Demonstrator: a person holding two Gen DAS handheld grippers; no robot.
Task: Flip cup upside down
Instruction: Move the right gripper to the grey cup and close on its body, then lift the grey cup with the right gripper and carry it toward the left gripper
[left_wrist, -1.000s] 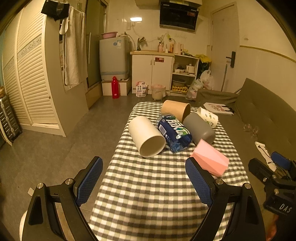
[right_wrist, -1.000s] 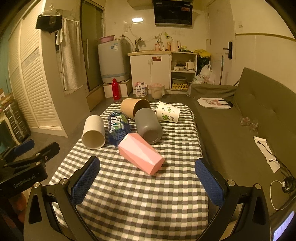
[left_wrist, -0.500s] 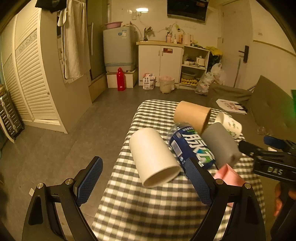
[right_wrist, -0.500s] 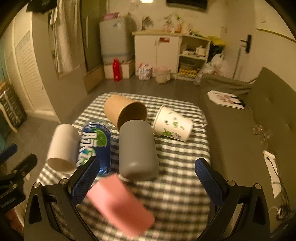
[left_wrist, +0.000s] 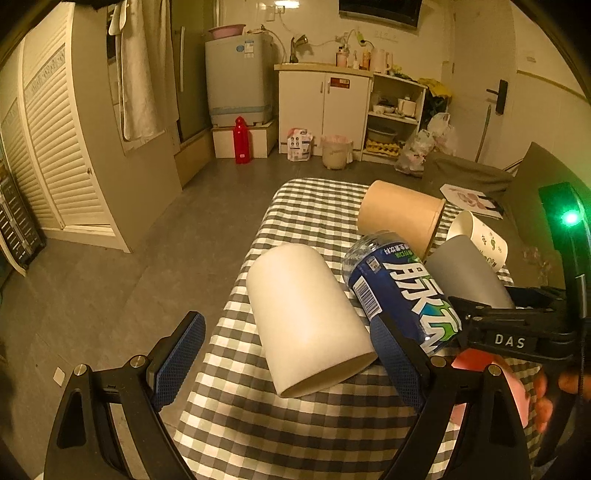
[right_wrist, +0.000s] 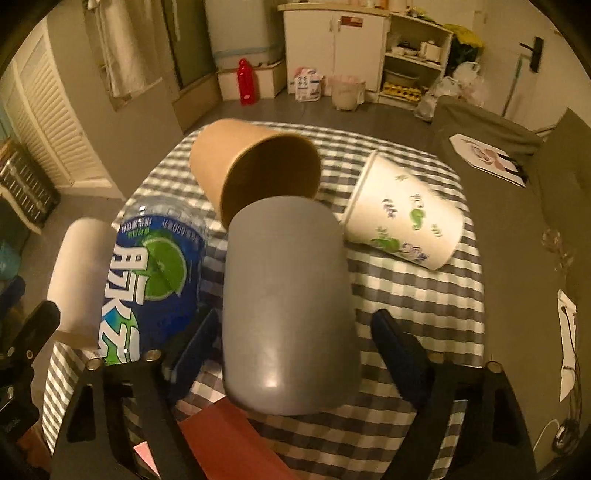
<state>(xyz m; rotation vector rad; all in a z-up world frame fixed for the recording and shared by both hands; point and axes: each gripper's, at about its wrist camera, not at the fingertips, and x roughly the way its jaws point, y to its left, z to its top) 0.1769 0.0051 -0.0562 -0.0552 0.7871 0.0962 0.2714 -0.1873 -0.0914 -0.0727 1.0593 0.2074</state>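
Several cups lie on their sides on a checked table (left_wrist: 295, 206). A white cup (left_wrist: 306, 317) lies between the fingers of my open left gripper (left_wrist: 288, 354), its mouth toward me. A grey cup (right_wrist: 288, 310) lies between the fingers of my open right gripper (right_wrist: 291, 350), base toward me; it also shows in the left wrist view (left_wrist: 469, 277). A pink cup (right_wrist: 221, 439) lies just under the right gripper, partly hidden. A brown paper cup (right_wrist: 258, 166) and a printed white cup (right_wrist: 406, 218) lie behind.
A blue-labelled water bottle (left_wrist: 402, 291) lies between the white and grey cups. A grey sofa (right_wrist: 535, 206) borders the table on the right. The table's left edge drops to the floor (left_wrist: 110, 280). Cabinets stand at the back.
Both grippers have moved forward and down toward the cups. The white cup now sits between the left fingers and the grey cup between the right fingers. The pink cup has slipped below the right gripper.
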